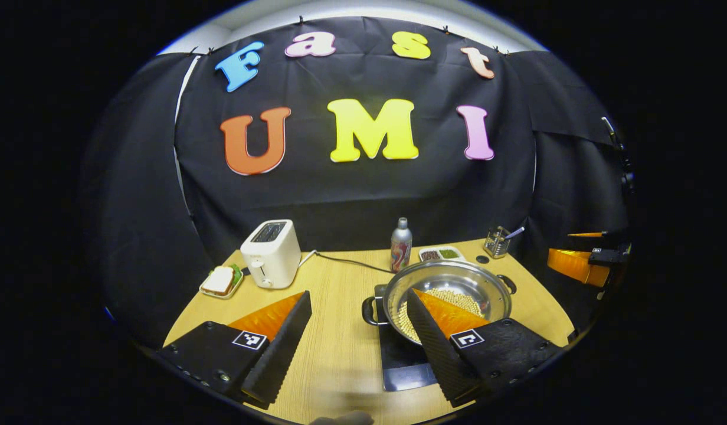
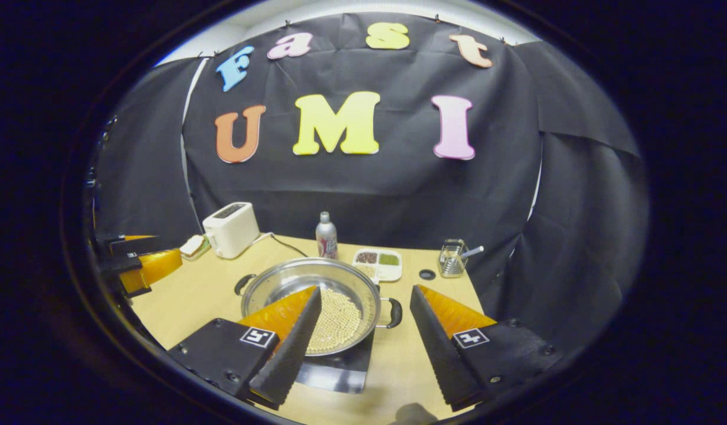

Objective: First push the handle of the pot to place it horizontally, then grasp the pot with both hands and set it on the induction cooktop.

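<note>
The left gripper (image 1: 357,327) hangs low over the table (image 1: 334,330) with its fingers spread wide and nothing between them; the right gripper (image 2: 363,321) is spread the same way, also empty. Just ahead of the left gripper's right finger (image 1: 434,339) sits the pot (image 1: 452,295), resting on the dark cooktop (image 1: 405,363), its near handle (image 1: 370,311) pointing toward the gap between the fingers. In the right gripper view the pot (image 2: 316,301) lies behind the left finger (image 2: 292,342), its handle (image 2: 394,313) reaching into the gap, and pale beans (image 2: 340,321) cover its bottom. Farther off, beyond the left gripper's left finger, stand a toaster (image 1: 271,252) and a sandwich plate (image 1: 221,281). Behind the pot are a bottle (image 1: 400,244), a divided tray (image 1: 441,254) and a small rack (image 1: 497,241).
</note>
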`<action>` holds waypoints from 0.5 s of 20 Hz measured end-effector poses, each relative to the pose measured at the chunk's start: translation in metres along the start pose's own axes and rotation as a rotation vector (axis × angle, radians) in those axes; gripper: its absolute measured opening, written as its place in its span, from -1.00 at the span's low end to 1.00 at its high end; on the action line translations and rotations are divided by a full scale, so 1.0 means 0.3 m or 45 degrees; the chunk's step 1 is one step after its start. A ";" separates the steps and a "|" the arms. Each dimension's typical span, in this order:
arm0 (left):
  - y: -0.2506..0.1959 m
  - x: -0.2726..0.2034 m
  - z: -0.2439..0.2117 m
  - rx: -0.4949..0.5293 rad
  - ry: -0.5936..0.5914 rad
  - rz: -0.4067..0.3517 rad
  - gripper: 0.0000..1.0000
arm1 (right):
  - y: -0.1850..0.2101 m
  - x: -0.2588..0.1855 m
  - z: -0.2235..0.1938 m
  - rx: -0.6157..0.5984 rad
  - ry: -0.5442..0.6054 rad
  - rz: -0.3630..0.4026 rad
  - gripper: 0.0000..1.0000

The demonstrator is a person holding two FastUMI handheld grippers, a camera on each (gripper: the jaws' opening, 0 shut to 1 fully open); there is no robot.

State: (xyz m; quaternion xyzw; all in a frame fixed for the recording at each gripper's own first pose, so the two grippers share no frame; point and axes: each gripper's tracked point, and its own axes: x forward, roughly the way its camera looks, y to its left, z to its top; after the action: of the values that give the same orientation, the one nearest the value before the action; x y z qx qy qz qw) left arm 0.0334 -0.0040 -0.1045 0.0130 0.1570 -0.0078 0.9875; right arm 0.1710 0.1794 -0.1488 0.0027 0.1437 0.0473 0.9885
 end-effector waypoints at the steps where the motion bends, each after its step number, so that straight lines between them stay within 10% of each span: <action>1: -0.003 -0.027 0.041 0.005 -0.044 -0.011 0.94 | 0.004 -0.017 0.030 -0.001 -0.042 -0.006 0.89; 10: -0.024 -0.386 0.346 -0.003 -0.344 -0.002 0.93 | -0.013 -0.192 0.271 0.048 -0.391 0.013 1.00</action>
State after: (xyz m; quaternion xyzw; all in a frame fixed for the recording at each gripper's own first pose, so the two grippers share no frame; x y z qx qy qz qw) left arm -0.0446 -0.0127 0.0299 0.0106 0.0227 -0.0103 0.9996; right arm 0.1396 0.1709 -0.0544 0.0293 -0.0082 0.0485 0.9984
